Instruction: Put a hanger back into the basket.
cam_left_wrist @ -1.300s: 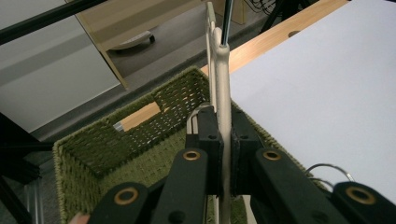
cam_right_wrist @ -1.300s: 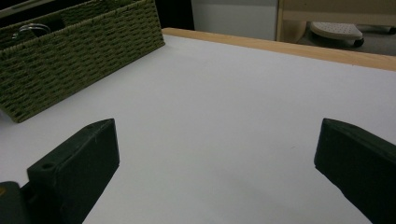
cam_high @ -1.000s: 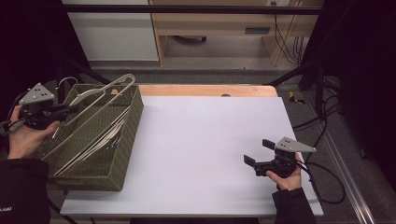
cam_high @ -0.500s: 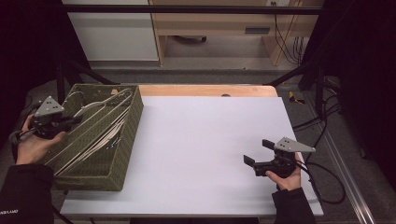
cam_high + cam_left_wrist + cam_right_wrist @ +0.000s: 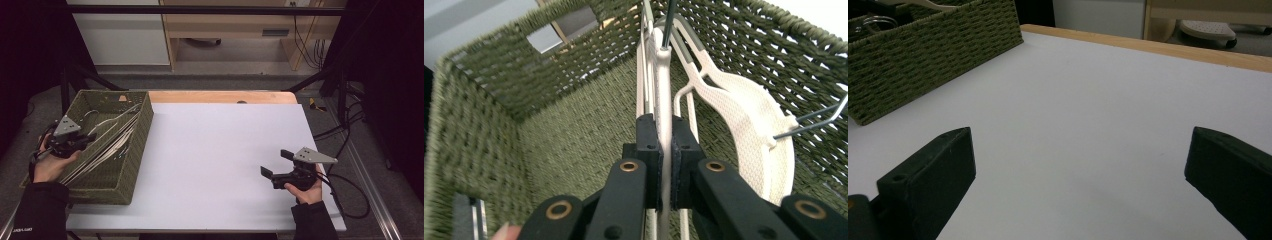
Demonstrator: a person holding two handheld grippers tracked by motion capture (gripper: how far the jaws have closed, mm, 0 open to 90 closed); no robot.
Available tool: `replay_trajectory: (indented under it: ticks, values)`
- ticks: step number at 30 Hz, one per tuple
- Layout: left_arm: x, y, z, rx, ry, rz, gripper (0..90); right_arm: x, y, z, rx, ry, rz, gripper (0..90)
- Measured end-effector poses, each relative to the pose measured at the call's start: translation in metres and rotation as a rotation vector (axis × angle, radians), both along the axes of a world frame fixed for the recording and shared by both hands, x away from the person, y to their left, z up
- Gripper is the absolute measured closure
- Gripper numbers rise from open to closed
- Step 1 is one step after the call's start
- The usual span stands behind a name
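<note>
High view: at left of frame, left gripper (image 5: 75, 140) inside the olive-green woven rectangular basket (image 5: 132, 165), fingers shut on a cream padded clothes hanger (image 5: 107, 145) lying slantwise among others in the basket. Basket at the left edge of the white worktop (image 5: 220, 150). At lower right, right gripper (image 5: 275, 165) just above the bare worktop, fingers spread wide, holding nothing, well apart from the basket.

Left gripper view: at lower centre, black fingers (image 5: 647, 150) pinched on the thin cream arm of the hanger (image 5: 663, 100), one pad pressed on either side, arm running straight up between them towards the top of frame. At right, a broader cream hanger shoulder (image 5: 749, 115) with a metal wire hook (image 5: 819, 120) against the woven wall.

Right gripper view: black fingers (image 5: 938, 170) at lower left and lower right, wide apart, only worktop between. Basket (image 5: 933, 55) at upper left.
</note>
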State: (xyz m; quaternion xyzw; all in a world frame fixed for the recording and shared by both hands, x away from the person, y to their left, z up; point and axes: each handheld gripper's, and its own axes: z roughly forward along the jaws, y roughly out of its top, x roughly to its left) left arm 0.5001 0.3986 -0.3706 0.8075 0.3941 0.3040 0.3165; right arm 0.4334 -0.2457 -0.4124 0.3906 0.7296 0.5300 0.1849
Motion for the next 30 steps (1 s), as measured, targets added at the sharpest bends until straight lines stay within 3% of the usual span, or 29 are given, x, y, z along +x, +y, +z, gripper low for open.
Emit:
replay_trajectory:
  ticks: [2,5,6,11,13,17,19,22,26,30]
  values:
    - [-0.001,0.002,-0.005,-0.018,0.025,0.009,85.4,0.0,0.0,0.0,0.0,-0.001,0.002,0.5]
    - [0.0,0.004,-0.013,0.011,0.087,0.029,83.5,0.0,0.001,-0.001,-0.001,-0.001,0.006,0.5]
    - [0.001,0.005,-0.015,0.001,0.105,0.029,82.9,0.0,0.001,-0.001,-0.001,-0.001,0.002,0.5]
    - [0.001,0.002,-0.018,-0.036,0.142,0.027,80.1,0.0,0.001,0.0,0.0,0.0,0.005,0.5]
    - [0.001,0.0,-0.016,-0.024,0.168,0.027,78.9,0.0,0.001,0.0,0.0,-0.001,0.004,0.5]
    - [-0.003,-0.005,-0.015,-0.077,0.192,0.022,70.5,0.0,0.001,-0.001,-0.007,-0.003,0.005,0.6]
    - [-0.005,-0.007,-0.013,-0.079,0.211,0.017,67.9,0.0,0.002,-0.001,-0.009,0.001,0.003,0.5]
    - [-0.008,-0.007,-0.01,-0.083,0.215,0.015,63.2,0.0,0.003,-0.001,-0.009,0.001,0.006,0.5]
    - [-0.015,-0.007,-0.002,-0.151,0.186,0.008,59.4,0.0,0.002,0.0,-0.004,-0.005,0.005,0.5]
    - [-0.025,-0.012,0.015,-0.224,0.1,-0.001,49.8,-0.001,0.001,0.0,0.0,-0.009,0.005,0.5]
